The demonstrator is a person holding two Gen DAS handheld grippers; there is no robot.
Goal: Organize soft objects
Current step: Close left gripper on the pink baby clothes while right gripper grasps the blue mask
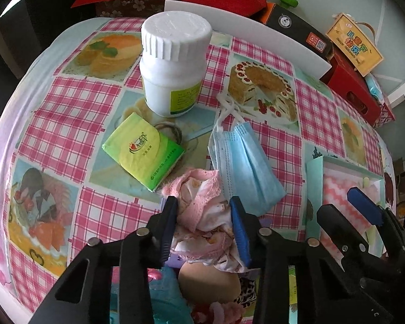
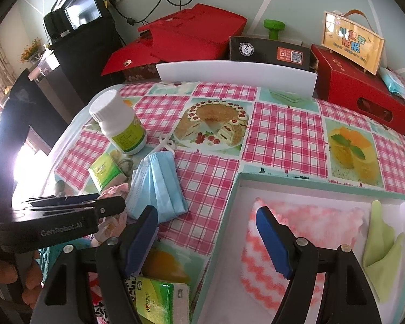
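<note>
Currently my left gripper [image 1: 203, 225] jaws pinch the crumpled pink-and-white cloth [image 1: 202, 205] just above the bench, right gripper [image 2: 212, 239] wide over the teal-rimmed box [image 2: 321, 186]; trailing folds may snag the blue pleated mask [image 1: 243, 167].

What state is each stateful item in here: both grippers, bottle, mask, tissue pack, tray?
left gripper: shut on the pink cloth.
right gripper: open, holding nothing, above the tray's left edge.
white bottle: upright, cap on.
blue mask: folded, lying on the table.
green tissue pack: lying flat, looks sealed.
tray: open, holding a zigzag cloth and green cloth.
</note>
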